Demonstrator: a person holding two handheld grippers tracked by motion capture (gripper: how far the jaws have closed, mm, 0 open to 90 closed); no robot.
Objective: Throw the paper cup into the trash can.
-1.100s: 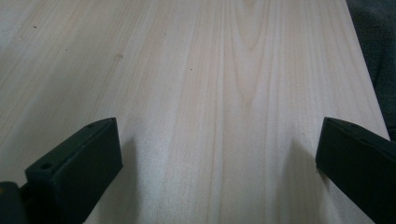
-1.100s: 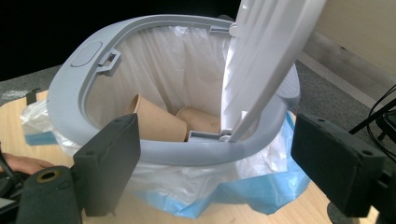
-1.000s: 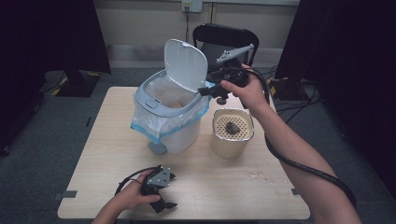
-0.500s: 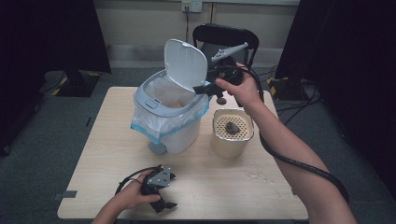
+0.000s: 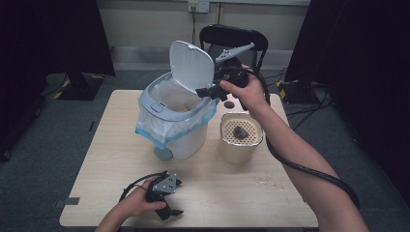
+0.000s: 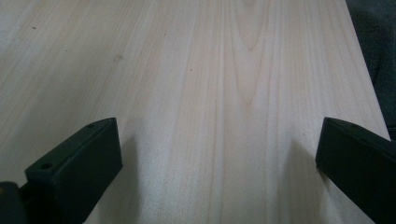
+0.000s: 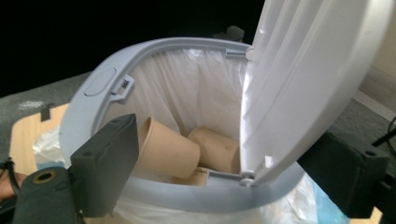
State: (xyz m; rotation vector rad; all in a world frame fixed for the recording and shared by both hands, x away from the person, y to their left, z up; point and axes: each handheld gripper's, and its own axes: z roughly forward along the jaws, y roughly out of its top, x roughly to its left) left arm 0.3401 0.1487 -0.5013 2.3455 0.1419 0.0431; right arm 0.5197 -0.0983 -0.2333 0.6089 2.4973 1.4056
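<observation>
The right tool (image 5: 205, 92) hangs at the open lid (image 5: 193, 65) of the bin (image 5: 176, 123), which stands at the surface's (image 5: 106, 145) far-left centre. Its jaws stand wide and straddle the lid's edge without pressing it. The lid stands upright, hinged at the bin's far rim; closing it probably calls for a push toward the near-left. The left tool (image 5: 167, 200), wide and empty, rests at the near edge, well apart.

The right claw (image 5: 205, 92) has drifted slightly down and left from beside the raised lid (image 5: 192, 66), toward the bin's (image 5: 174, 121) opening.
</observation>
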